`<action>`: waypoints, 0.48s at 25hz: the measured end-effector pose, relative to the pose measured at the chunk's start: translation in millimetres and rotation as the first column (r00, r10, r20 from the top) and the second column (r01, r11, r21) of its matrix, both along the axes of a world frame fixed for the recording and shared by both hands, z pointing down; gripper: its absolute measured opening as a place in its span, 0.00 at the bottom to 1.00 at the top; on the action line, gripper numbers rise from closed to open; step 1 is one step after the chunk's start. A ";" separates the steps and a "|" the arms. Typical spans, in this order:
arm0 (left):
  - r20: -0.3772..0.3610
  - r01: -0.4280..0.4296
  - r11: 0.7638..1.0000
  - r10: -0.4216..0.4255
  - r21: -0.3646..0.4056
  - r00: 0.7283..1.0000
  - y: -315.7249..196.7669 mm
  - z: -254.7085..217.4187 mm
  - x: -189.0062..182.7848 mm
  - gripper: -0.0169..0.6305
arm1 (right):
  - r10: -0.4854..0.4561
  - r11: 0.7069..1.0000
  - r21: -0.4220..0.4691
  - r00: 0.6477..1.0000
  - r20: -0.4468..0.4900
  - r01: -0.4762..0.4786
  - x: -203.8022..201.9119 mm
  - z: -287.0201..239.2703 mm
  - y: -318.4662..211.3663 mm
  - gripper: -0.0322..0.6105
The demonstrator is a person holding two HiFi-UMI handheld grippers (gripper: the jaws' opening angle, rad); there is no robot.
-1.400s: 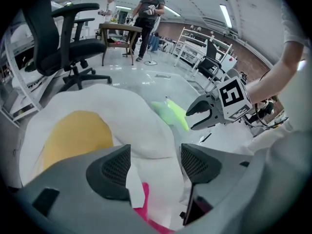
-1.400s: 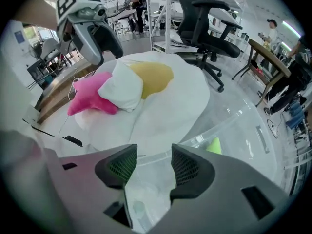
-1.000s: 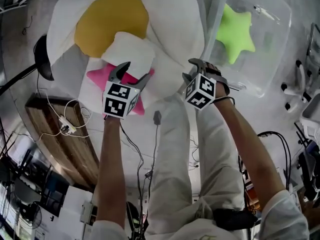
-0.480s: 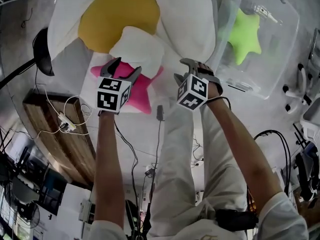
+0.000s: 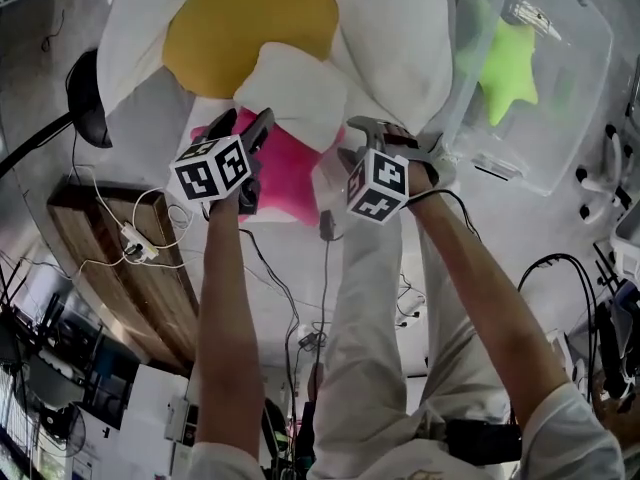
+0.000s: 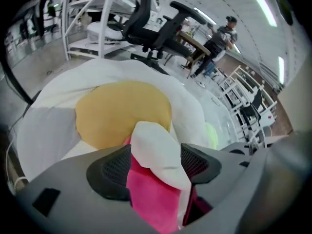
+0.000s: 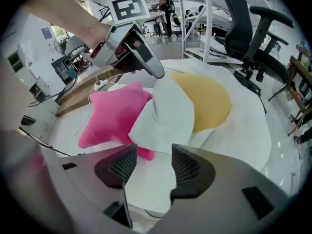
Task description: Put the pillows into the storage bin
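While the person is holding both tools over the pile, the left gripper (image 6: 156,155) is standing with its jaws spread. They are straddling one arm of the pink star pillow (image 5: 290,173) and a corner of the small white pillow (image 5: 300,93) lying on it. Both are filling the gap, with no squeeze showing. The right gripper (image 7: 153,165), just right of the star, is hovering with jaws apart above the white near edge of the large egg-shaped pillow (image 5: 400,38), pinching nothing. The white pillow is resting between the star on its near side and the yellow centre (image 5: 250,23) on its far side. To the right, the clear storage bin (image 5: 575,108) is holding a green star pillow (image 5: 510,63).
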State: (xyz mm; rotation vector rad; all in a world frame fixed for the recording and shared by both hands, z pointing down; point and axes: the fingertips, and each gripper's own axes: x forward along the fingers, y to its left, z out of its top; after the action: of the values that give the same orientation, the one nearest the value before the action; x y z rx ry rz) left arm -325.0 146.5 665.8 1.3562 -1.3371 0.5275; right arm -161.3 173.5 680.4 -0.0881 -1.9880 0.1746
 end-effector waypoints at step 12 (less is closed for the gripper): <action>-0.108 0.153 0.988 -0.149 0.029 0.983 -1.9 25.2 -12.0 0.49 | -0.087 0.991 -0.103 0.996 0.029 0.090 -32.5 21.8 38.1 0.43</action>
State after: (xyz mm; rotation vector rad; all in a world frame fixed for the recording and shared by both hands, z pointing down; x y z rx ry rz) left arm -337.0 144.6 691.0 1.2826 -1.3555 0.3258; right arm -193.8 211.6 702.2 -0.2459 -1.9942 0.2205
